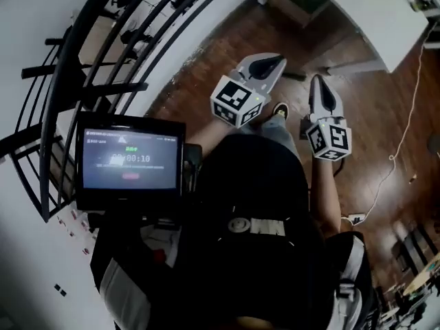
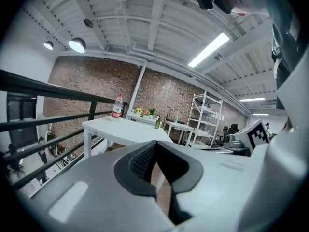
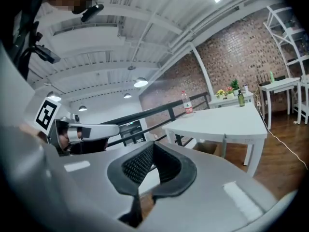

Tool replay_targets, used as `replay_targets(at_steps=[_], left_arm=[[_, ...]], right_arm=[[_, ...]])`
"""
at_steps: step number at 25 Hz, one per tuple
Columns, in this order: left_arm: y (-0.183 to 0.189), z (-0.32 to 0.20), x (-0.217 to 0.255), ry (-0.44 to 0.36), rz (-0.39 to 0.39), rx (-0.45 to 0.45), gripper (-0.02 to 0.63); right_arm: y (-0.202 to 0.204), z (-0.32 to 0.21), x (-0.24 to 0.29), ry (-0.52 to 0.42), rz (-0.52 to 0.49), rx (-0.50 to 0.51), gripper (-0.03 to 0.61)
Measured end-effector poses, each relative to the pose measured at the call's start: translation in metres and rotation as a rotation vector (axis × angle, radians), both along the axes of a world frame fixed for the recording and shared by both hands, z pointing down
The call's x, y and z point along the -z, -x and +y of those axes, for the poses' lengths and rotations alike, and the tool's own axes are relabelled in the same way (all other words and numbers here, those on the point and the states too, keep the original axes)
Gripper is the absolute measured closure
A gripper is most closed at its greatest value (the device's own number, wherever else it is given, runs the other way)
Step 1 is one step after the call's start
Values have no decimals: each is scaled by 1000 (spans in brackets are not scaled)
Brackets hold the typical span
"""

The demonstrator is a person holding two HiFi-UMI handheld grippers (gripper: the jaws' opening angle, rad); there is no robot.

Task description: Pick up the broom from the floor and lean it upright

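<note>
1. A person in a dark top is wearing a lit screen [image 1: 129, 159] at the chest and is holding 1 hand-held gripper in each hand, out in front above the wooden floor [image 1: 206, 67].
2. The left hand-held gripper [image 1: 267, 65] is showing its 2 jaws meeting at the tips with nothing between them, and its marker cube [image 1: 236, 100] is facing up toward the head camera.
3. The right hand-held gripper [image 1: 320, 88] is hanging just beside it, apart from it, with jaws likewise pressed together and empty and its own marker cube [image 1: 329, 139] turned upward.
4. Both are pointing roughly level toward a white surface [image 2: 120, 129], where 1 bottle [image 2: 117, 106] is standing upright.
5. A black railing [image 2: 48, 87] is running along the left, and a white cable [image 1: 392, 158] is trailing over the floor at the right.
6. Farther off, a brick wall [image 2: 91, 81] is closing the room, with a white shelf rack [image 2: 205, 117] standing before it.
7. No view is showing where the broom is lying.
</note>
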State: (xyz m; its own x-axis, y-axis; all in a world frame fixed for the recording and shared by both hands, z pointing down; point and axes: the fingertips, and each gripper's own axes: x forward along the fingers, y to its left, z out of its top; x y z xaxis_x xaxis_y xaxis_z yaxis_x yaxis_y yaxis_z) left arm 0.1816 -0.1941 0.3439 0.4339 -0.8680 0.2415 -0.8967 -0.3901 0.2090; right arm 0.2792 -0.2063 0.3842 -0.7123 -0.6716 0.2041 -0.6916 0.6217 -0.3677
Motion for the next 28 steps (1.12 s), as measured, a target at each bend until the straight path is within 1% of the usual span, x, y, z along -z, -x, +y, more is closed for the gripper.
replay_targets(at_steps=[2, 4, 7, 12, 18, 24, 28], left_arm=[[-7, -14, 11, -38, -2, -7, 600], [-6, -23, 23, -67, -1, -3, 600], [-4, -28, 32, -88, 2, 4, 600], [-8, -29, 32, -90, 10, -2, 600], [-7, -28, 25, -77, 5, 4, 600], [-9, -35, 35, -95, 4, -5, 600], [-15, -39, 40, -110, 0, -28, 600]], right_arm=[[4, -7, 10, -34, -11, 18, 574], [13, -15, 22, -55, -27, 37, 574], [21, -27, 35, -83, -44, 47, 574], [21, -36, 45, -107, -55, 42, 574], [21, -26, 50, -123, -86, 88, 572], [19, -34, 60, -147, -76, 75, 572], [15, -38, 63, -158, -68, 56, 572]])
